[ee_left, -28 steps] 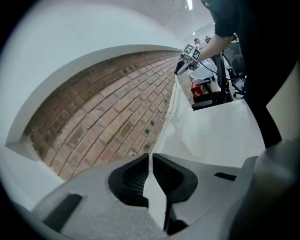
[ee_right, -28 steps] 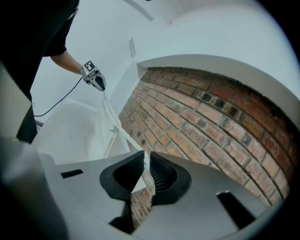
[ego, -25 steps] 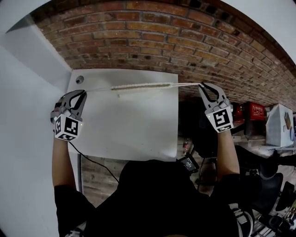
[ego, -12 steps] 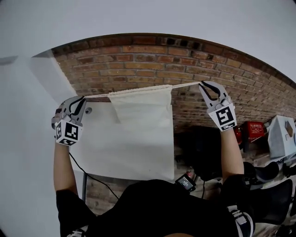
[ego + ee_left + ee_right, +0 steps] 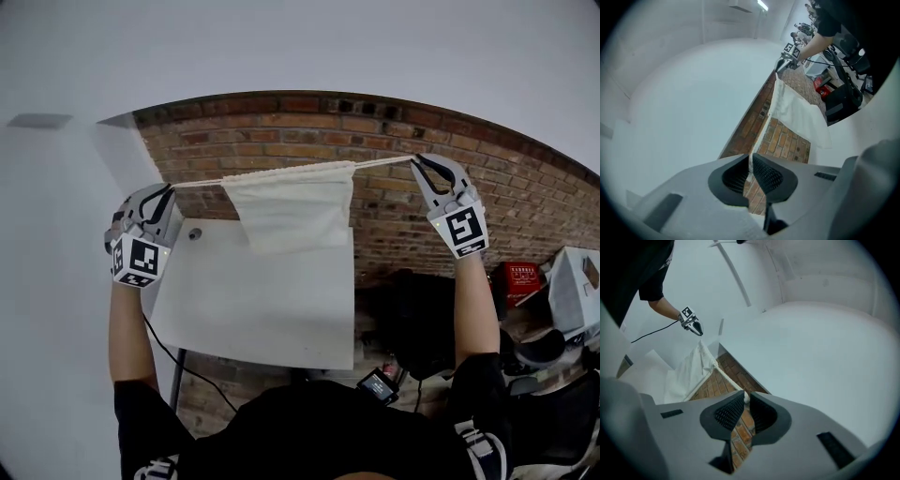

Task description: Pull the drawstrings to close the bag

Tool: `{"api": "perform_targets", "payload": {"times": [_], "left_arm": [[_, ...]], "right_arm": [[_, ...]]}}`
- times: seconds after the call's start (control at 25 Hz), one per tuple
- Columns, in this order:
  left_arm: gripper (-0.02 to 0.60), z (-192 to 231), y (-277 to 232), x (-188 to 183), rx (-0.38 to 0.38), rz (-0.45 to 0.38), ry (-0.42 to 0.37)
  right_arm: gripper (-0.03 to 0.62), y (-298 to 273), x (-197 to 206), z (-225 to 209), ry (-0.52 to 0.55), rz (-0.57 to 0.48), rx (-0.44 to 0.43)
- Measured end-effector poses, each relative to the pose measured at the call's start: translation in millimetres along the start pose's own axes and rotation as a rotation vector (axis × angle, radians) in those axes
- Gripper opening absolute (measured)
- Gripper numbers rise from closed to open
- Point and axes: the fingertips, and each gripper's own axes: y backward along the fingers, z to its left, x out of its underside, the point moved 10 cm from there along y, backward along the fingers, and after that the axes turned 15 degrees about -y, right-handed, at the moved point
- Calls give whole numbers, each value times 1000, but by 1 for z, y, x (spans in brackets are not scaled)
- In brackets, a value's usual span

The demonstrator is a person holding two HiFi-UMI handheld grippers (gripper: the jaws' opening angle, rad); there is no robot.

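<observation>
1. Cream cloth drawstring bag [image 5: 292, 211] hangs over white table [image 5: 262, 300], mouth bunched along taut white cord [image 5: 380, 163] lying side to side.
2. Left gripper [image 5: 167, 192], right gripper [image 5: 419, 163] each pinch a cord end; bag midway between.

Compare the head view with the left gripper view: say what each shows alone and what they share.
Head view only: the black-and-white marker cube on the left gripper and the left forearm behind it. Left gripper view only: that gripper's dark ribbed pads pinched on the white drawstring cord, plus a ceiling strip light. Both: the cream cloth bag hanging from the taut cord, the red brick wall, and the right gripper.
</observation>
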Motion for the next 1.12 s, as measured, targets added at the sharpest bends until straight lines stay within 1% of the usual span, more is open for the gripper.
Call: {"api": "perform_targets", "payload": {"times": [0.2,0.32,0.48,0.64,0.76,0.96,1.12], "left_arm": [[37,30,21,-15,-35,2,-12],[37,46,28,-19,-46,10,4],[37,57,34,-21,-57,21,14],[37,71,39,-21,-86,11,-22],[37,77,43,-17,-106,-14,-42],[37,92,43,0,-117,-37,-73],[37,102,40,18,-137,-49,-82]], "right_arm": [[46,11,-27,-11,7,-35,5],[46,13,-39,-15,27,-48,6],[46,11,-49,-17,39,-55,6],[46,12,-59,-15,42,-70,32],[46,15,-68,-10,68,-74,63],[46,13,-85,-1,136,-95,111],[44,1,-94,7,218,-88,139]]}}
